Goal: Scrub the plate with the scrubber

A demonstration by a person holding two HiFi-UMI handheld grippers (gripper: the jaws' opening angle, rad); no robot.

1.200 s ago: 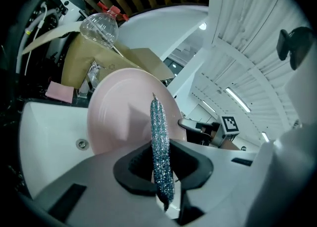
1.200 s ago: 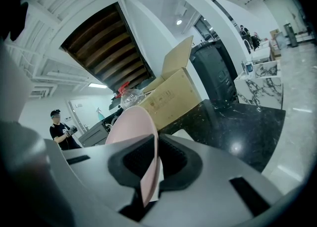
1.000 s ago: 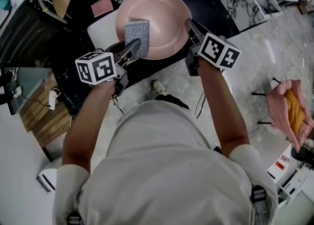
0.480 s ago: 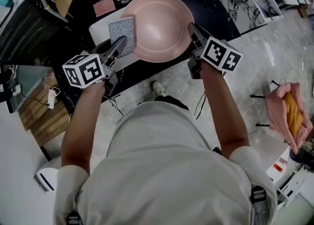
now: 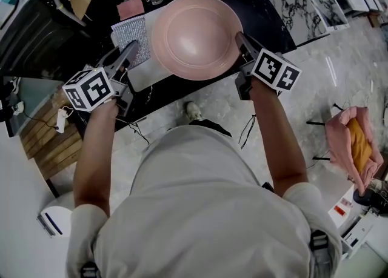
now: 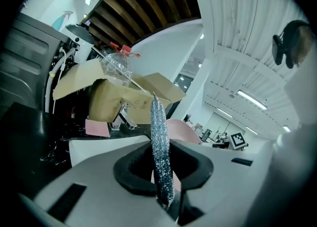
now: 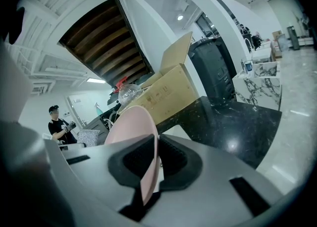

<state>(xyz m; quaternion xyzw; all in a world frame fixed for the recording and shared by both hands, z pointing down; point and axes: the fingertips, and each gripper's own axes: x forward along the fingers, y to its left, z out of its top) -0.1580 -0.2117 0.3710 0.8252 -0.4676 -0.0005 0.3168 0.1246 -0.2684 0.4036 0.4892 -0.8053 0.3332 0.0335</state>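
Left tool point(image 5: 126, 54) clamps scrubber point(image 5: 130, 31), just left of plate point(image 5: 195, 36); right tool point(image 5: 242, 40) pinches plate rim over dark surface point(image 5: 262, 1); lay scrubber flat on plate's inside, press lightly, hold rim firm.

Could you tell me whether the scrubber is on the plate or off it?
Off it. The scrubber, clamped in the left gripper, sits left of the plate, overlapping none of it.

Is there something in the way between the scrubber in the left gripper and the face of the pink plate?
Nothing visible stands between them. The scrubber, clamped in the left gripper, is just left of the plate, which the right gripper holds by its rim. The plate's face is bare.
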